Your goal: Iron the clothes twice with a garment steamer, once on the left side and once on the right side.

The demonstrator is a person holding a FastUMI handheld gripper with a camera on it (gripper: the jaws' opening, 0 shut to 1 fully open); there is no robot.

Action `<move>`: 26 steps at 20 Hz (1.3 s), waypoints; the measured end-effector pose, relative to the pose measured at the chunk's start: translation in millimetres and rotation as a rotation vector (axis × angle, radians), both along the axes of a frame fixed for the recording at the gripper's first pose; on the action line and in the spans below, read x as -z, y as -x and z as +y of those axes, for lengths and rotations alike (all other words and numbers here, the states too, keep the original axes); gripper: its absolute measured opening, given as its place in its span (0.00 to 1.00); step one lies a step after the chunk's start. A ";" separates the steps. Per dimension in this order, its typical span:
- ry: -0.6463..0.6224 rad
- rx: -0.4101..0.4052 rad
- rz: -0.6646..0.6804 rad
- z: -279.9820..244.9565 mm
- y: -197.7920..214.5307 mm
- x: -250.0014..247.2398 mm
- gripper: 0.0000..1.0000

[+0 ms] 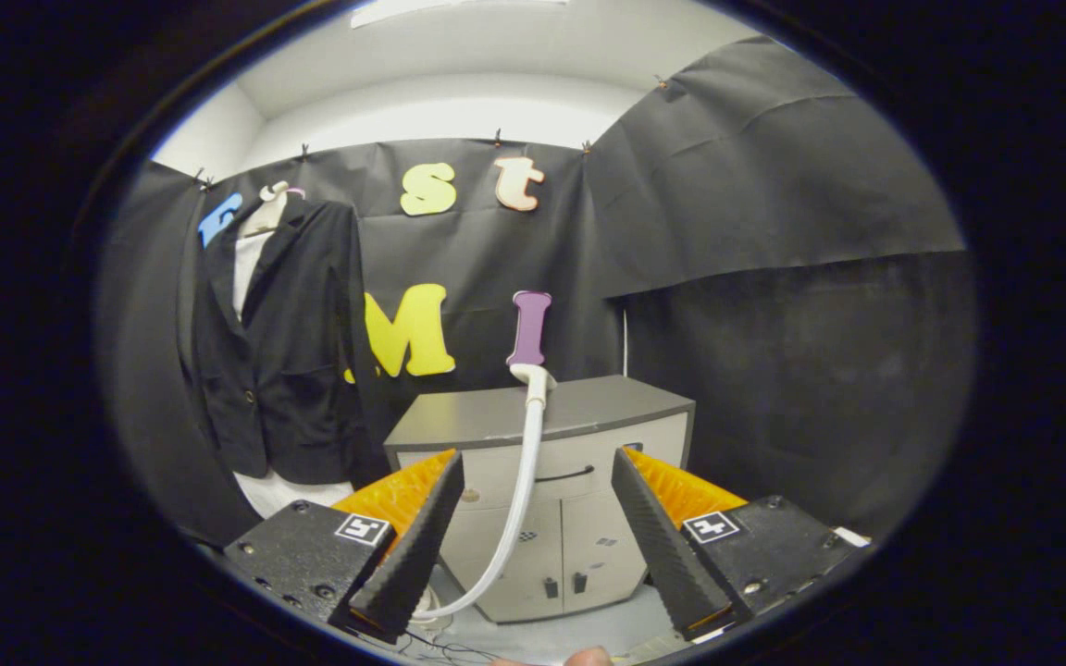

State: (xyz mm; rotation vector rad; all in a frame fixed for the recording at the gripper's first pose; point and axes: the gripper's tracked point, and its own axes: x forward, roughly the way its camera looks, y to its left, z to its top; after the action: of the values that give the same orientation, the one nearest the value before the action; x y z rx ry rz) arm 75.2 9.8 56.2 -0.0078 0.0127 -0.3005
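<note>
A black jacket (pixel 288 361) hangs on a hanger against the booth wall, off to the left beyond my fingers, over a white garment (pixel 291 490) that shows at its collar and hem. The steamer's white head (pixel 534 376) rests on the top of a grey cabinet (pixel 607 407), straight ahead. Its white hose (pixel 516 509) curves down from there, passing between my fingers toward the floor. My gripper (pixel 538 458) is open, well short of the head. The hose runs through the gap and neither finger presses on it.
The grey cabinet has a drawer and two doors (pixel 565 546) on its front and stands against the black cloth wall. Thin cables (pixel 440 647) lie on the pale floor below the fingers. A person's fingertip (pixel 588 657) shows beneath the gripper.
</note>
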 end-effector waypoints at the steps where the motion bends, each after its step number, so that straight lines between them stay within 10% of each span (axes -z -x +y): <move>1: -0.002 0.002 0.008 -3.9 -11.2 -2.3 1.00; 14: -0.123 -0.112 0.148 -54.4 -242.2 -28.9 1.00; 26: -0.188 -0.078 0.408 -101.7 -370.7 -0.2 0.99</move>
State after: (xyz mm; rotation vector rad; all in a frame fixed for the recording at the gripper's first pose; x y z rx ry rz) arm 445.8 -91.9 56.4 0.1165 0.4450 -0.2150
